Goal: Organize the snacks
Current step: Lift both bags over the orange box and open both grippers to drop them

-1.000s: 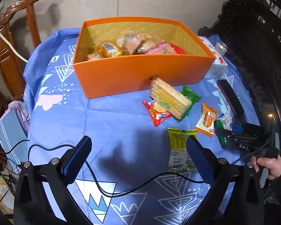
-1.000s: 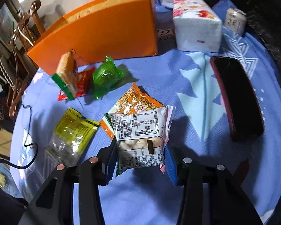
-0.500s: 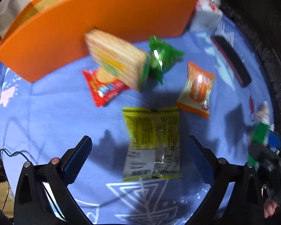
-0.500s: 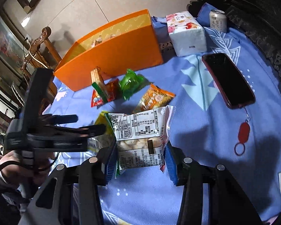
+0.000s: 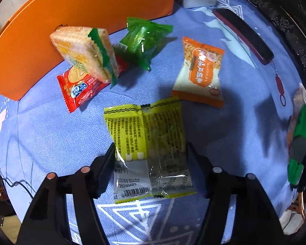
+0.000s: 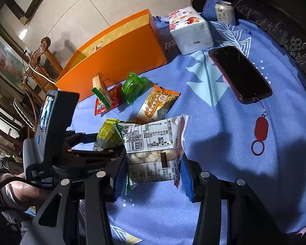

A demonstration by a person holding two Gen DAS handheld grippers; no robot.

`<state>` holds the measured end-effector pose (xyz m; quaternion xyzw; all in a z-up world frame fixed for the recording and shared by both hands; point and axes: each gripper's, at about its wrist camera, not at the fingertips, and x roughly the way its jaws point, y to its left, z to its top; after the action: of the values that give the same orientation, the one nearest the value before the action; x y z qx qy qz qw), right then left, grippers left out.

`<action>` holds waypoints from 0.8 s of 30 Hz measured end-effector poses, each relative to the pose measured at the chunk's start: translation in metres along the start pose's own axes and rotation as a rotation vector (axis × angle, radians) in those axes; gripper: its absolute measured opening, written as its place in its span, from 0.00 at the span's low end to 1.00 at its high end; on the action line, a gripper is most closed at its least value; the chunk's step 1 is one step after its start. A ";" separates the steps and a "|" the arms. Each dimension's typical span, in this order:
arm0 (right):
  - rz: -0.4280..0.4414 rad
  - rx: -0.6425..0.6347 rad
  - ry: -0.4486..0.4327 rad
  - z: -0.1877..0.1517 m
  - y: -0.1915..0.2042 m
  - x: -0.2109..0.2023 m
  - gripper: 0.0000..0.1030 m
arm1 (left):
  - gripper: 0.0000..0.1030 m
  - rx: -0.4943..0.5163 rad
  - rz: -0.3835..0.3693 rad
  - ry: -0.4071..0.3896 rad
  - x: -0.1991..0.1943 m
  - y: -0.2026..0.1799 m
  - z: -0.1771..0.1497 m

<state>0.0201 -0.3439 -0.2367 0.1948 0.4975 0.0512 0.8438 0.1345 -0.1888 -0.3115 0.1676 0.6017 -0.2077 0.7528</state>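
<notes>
Nearest, in the right wrist view: right claw (image 6: 153, 175) clamped on a white snack pack (image 6: 153, 153), lifted clear of the blue-clothed counter (image 6: 224, 134). Just left of it, seen from the same view, the left claw, down over the yellow packet (image 6: 107, 132).

In the left wrist view: left claw (image 5: 151, 159) astride the yellow packet (image 5: 146, 149), jaws just now closing in, both fingers at the packet's edges; packet apparently flat on the counter, firm pinch not confirmed.

Beyond the yellow packet, toward the orange box (image 5: 71, 20): an orange-and-white packet (image 5: 200, 71) off to the right, a green wrapper (image 5: 142, 42) nearer the box, a red packet (image 5: 81, 85) with a biscuit pack (image 5: 83, 55) propped on it against the box wall. Right of the box, a tissue pack (image 6: 190, 30), a phone (image 6: 238, 73) and a can (image 6: 225, 12), none of them part of the job.

Step in hand, by judgement: pickup of the yellow packet, with the white pack ready for the box. Next move calls for finishing the squeeze, lifting straight up, then carrying both over the box's near wall and releasing inside. Risk: thin slippery film sliding out of a shallow pinch.
</notes>
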 end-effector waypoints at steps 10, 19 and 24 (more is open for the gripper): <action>-0.008 -0.008 -0.020 0.001 0.004 -0.006 0.46 | 0.59 -0.008 -0.039 -0.094 -0.040 0.023 -0.022; -0.008 -0.079 -0.047 0.021 0.031 -0.020 0.46 | 0.59 -0.061 -0.015 -0.274 -0.107 0.062 -0.022; -0.002 -0.175 -0.070 0.052 0.055 -0.025 0.46 | 0.59 -0.137 0.022 -0.377 -0.148 0.097 -0.014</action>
<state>0.0578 -0.3148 -0.1733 0.1214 0.4616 0.0868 0.8745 0.1448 -0.0823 -0.1701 0.0806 0.4612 -0.1857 0.8639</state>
